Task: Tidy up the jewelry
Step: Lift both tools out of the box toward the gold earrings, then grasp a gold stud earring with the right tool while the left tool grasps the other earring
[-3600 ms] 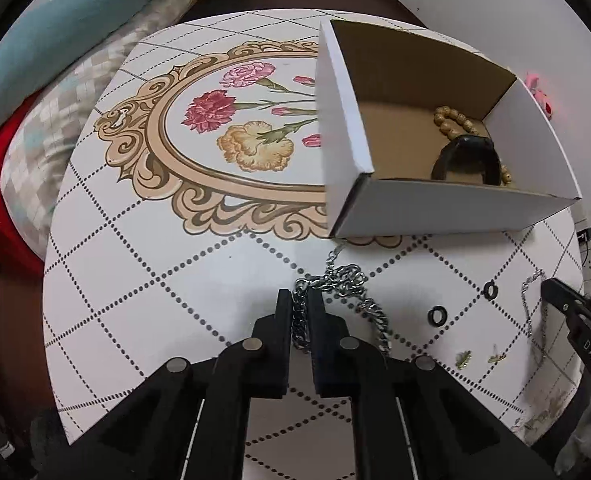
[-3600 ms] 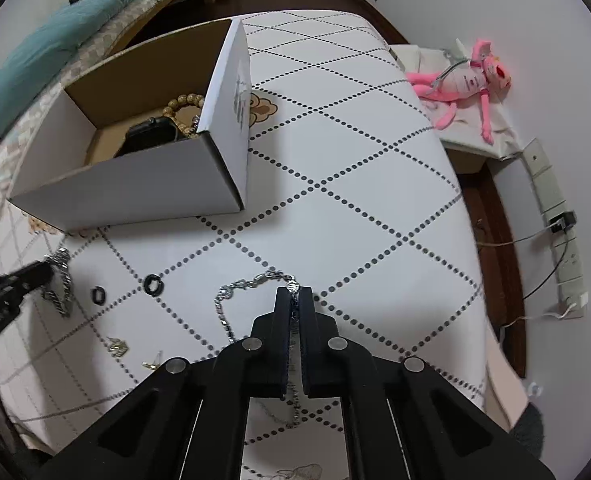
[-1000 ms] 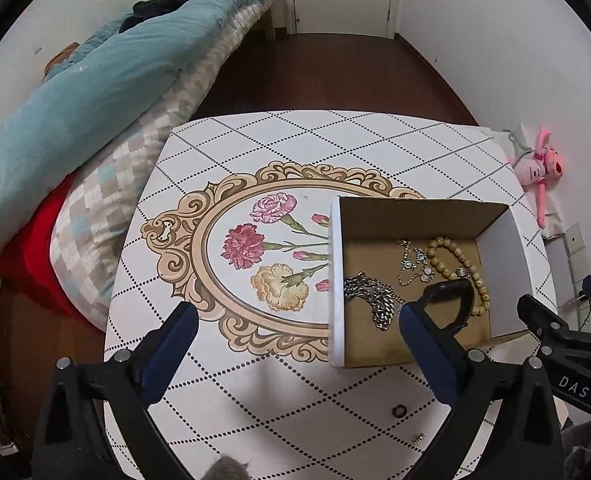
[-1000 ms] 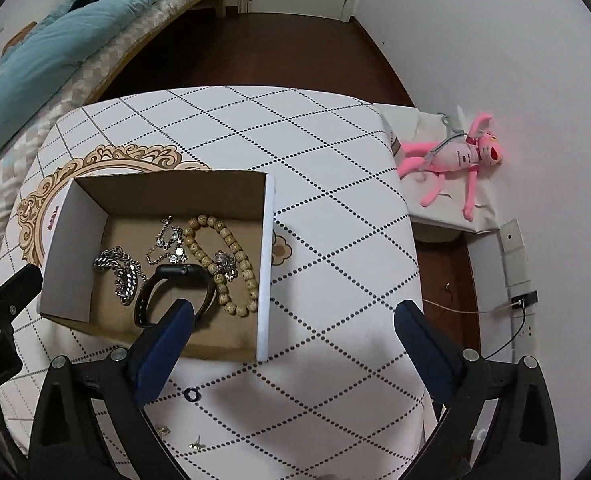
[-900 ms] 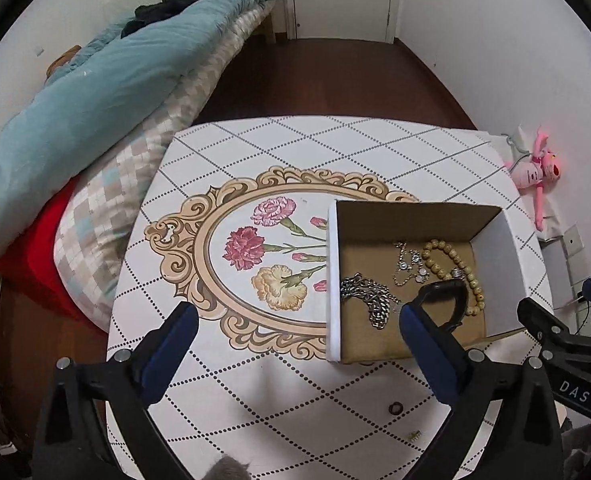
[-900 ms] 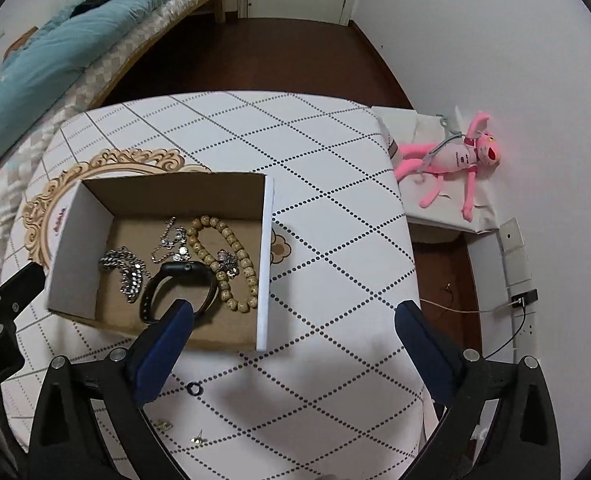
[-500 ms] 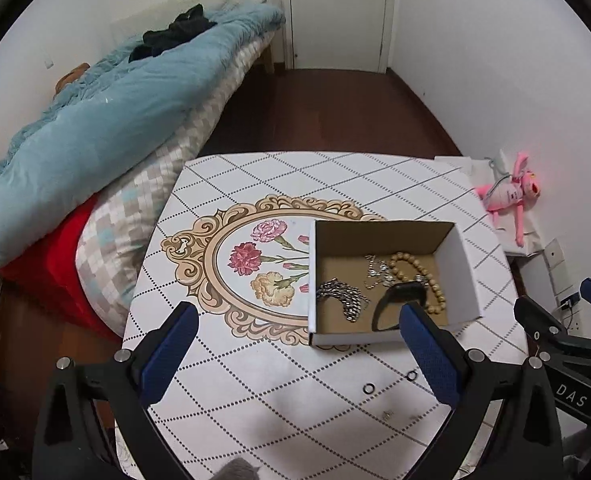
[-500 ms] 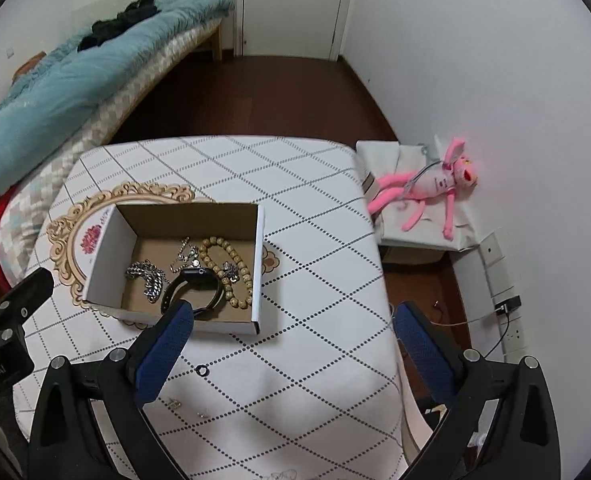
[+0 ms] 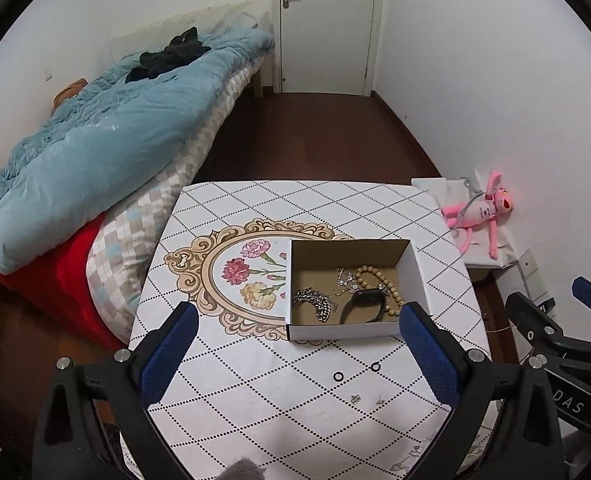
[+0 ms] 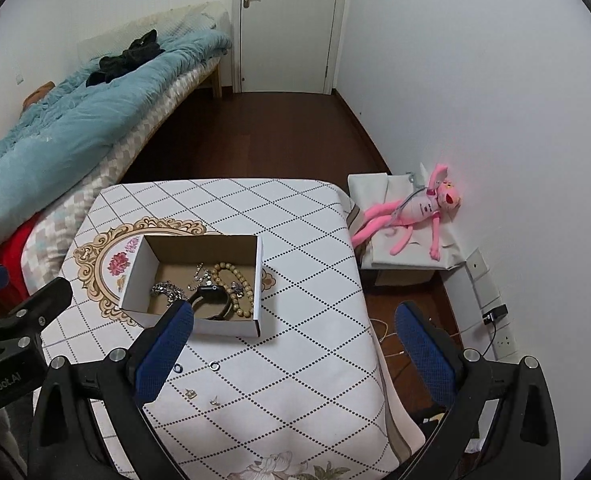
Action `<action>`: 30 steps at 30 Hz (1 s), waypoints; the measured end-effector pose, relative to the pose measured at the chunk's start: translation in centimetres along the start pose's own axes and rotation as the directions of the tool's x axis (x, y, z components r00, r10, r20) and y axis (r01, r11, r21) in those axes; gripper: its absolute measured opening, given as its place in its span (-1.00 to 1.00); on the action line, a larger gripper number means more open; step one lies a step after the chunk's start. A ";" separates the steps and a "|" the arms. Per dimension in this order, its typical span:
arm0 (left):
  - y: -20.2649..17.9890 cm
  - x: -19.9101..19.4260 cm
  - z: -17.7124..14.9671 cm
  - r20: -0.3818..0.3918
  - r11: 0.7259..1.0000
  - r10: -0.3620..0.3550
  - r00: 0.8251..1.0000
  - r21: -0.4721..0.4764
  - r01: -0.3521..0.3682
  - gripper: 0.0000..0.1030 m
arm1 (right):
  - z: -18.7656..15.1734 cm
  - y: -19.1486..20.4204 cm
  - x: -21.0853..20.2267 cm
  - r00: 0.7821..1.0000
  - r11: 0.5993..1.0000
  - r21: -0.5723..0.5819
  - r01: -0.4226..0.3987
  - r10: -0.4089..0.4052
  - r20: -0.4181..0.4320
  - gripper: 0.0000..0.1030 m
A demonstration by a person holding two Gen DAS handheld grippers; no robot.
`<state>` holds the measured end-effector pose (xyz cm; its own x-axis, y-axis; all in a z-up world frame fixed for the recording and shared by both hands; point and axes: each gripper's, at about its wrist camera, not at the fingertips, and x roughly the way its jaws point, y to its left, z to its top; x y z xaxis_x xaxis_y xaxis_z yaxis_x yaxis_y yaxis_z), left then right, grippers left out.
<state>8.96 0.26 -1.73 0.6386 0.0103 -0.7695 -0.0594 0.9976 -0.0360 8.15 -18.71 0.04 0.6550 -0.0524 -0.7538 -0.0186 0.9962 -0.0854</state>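
Note:
A white cardboard box (image 9: 419,276) (image 10: 135,272) stands on the table and holds a silver chain (image 9: 315,304), a thin necklace (image 9: 341,280), a bead bracelet (image 9: 379,280) and a black band (image 9: 363,308). Two black rings (image 9: 337,376) (image 9: 374,367) and two small earrings (image 9: 354,399) (image 9: 379,401) lie on the cloth in front of the box. My left gripper (image 9: 295,352) and right gripper (image 10: 291,344) are both wide open, empty, and held high above the table's near edge.
The table has a white diamond-patterned cloth (image 9: 255,400) with a floral oval. A bed with a blue quilt (image 9: 95,148) lies to the left. A pink plush toy (image 10: 415,208) lies on a low box at the right wall. A door (image 9: 327,24) is at the far end.
Both grippers have opened, leaving the silver chain and the thin necklace in the box, and have risen and pulled back, so the table looks smaller.

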 end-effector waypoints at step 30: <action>4.5 12.1 -13.0 -0.339 0.989 0.148 0.929 0.037 -0.144 0.93 | -14.3 7.6 14.1 0.927 0.979 -0.001 -0.206 0.195 -0.320 -0.72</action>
<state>6.47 4.00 -19.47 0.3249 0.1337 -0.9363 -0.1225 0.9876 0.0985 6.45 -12.91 -20.57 0.3615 0.1228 -0.9243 -0.1535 0.9856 0.0709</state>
